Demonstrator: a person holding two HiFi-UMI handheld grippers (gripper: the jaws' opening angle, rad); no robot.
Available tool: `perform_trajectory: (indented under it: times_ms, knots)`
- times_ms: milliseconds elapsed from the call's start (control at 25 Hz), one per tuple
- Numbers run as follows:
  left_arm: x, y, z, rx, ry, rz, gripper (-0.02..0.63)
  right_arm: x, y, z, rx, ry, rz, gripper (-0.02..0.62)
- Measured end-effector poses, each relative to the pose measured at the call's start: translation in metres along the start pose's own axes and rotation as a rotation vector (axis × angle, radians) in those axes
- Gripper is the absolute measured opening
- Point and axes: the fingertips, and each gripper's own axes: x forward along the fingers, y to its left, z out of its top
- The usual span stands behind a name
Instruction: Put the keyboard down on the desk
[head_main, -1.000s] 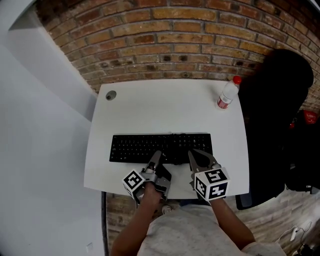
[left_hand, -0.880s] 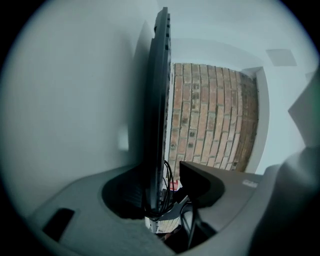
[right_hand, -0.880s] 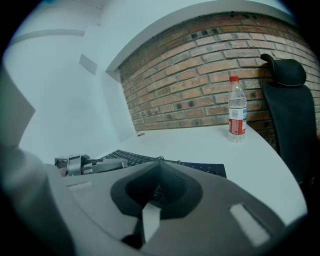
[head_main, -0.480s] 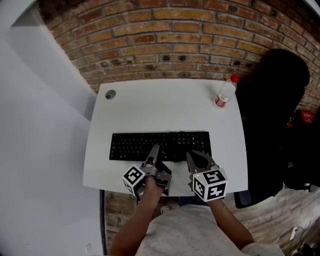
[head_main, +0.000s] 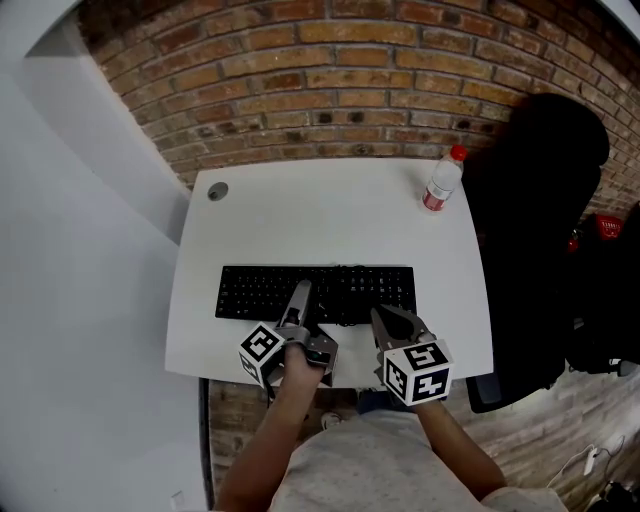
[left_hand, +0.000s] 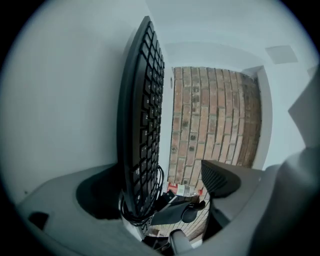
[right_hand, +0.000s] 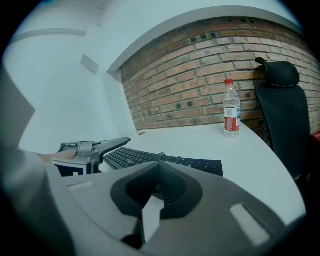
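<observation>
The keyboard (head_main: 315, 293) is laid flat on the surface (head_main: 330, 215), close to the front edge and parallel to it. Its front rim is straddled by the left gripper (head_main: 298, 302), whose jaws have just been opening and are parted clear of the keys. The right gripper (head_main: 386, 320), jaws together and empty, is held at the keyboard's front rim. A bottle (head_main: 438, 181) is stood near the far right corner.

**Head view, as I read it from my station.** At 6 o'clock is the person's pale grey shirt (head_main: 385, 465). At 7 o'clock is the left gripper (head_main: 298, 302), light grey with slim tapering jaws. Its left cube (head_main: 262, 350) carries black-and-white square markers. At 5 o'clock is the right gripper (head_main: 388, 322), darker grey, with a matching right cube (head_main: 417, 372).

**Left gripper view.** At 4 o'clock I note a dark, finely ribbed jaw pad (left_hand: 223, 178).
</observation>
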Motion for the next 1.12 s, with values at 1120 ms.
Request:
perform_trajectory:
  times_ms: [1120]
  knots:
    - [-0.066, -0.022, -0.028, 0.323, 0.160, -0.040, 0.312, -0.035, 0.047, 0.008, -0.014, -0.060, 0.036, 0.009]
